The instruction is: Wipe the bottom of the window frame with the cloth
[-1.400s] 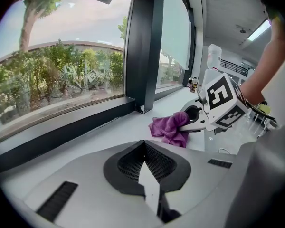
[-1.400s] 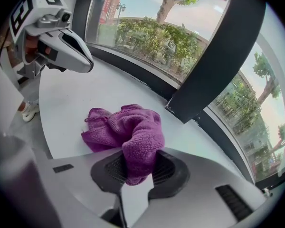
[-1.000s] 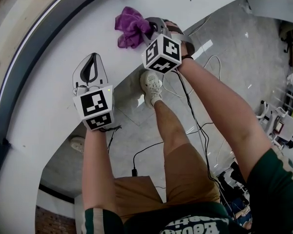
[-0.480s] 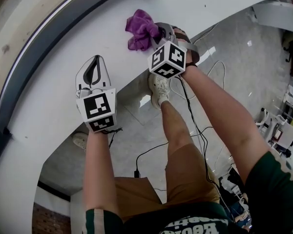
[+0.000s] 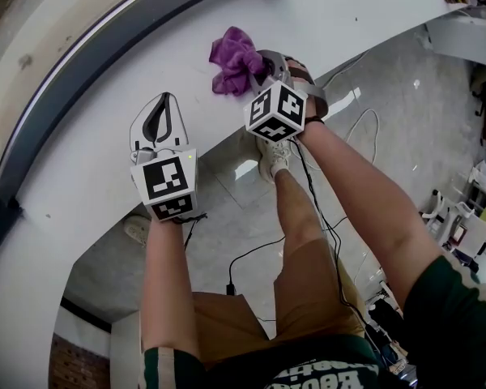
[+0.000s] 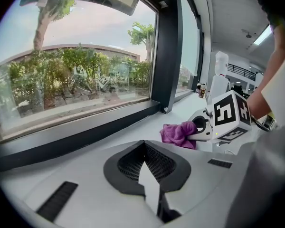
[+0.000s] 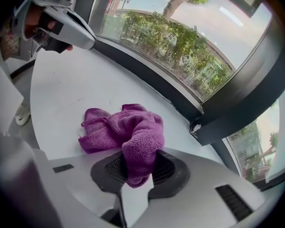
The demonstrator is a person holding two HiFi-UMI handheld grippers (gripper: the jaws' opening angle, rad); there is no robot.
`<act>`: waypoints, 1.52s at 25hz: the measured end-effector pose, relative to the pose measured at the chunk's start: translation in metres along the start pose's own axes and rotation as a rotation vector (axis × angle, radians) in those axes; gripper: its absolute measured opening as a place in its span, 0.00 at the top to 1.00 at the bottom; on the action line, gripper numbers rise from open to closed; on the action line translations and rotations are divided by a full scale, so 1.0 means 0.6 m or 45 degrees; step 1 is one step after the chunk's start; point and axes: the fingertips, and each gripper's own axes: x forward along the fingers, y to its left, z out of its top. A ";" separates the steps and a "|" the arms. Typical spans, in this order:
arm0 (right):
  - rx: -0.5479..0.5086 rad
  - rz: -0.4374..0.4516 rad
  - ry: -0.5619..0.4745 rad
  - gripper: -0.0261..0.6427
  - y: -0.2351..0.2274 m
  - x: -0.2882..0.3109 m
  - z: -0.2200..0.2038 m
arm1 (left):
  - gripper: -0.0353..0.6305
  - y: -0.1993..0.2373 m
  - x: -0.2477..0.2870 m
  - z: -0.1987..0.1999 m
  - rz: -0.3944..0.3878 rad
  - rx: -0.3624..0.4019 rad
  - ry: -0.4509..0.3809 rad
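Observation:
A crumpled purple cloth (image 5: pixel 233 57) lies on the white window sill (image 5: pixel 89 160), and my right gripper (image 5: pixel 261 65) is shut on one fold of it. In the right gripper view the cloth (image 7: pixel 126 127) bulges up out of the jaws, the rest resting on the sill. The dark bottom rail of the window frame (image 5: pixel 105 45) runs along the sill's far edge, a short way beyond the cloth. My left gripper (image 5: pixel 165 102) rests on the sill to the cloth's left, shut and holding nothing. From the left gripper view, the cloth (image 6: pixel 176 133) lies ahead to the right.
A dark upright window post (image 6: pixel 167 51) meets the rail beyond the cloth, with a chipped foot (image 7: pixel 195 127). The sill's near edge curves over a grey floor (image 5: pixel 389 79) with cables (image 5: pixel 308 217). The person's legs and a shoe (image 5: pixel 273 154) are below.
The head view has swung, so sill and post sit further right. My right gripper has kept its hold on the cloth, which now lies a little further from the post. The left gripper stays shut.

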 end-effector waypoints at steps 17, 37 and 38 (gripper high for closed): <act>-0.035 -0.017 -0.039 0.83 0.071 -0.004 0.081 | 0.94 0.074 -0.064 -0.047 0.087 -0.046 0.008; -0.111 0.053 -0.070 0.83 0.160 -0.009 0.170 | 0.94 0.151 -0.135 -0.102 0.213 -0.124 0.020; -0.114 0.055 -0.071 0.83 0.163 -0.009 0.173 | 0.94 0.154 -0.138 -0.103 0.217 -0.127 0.021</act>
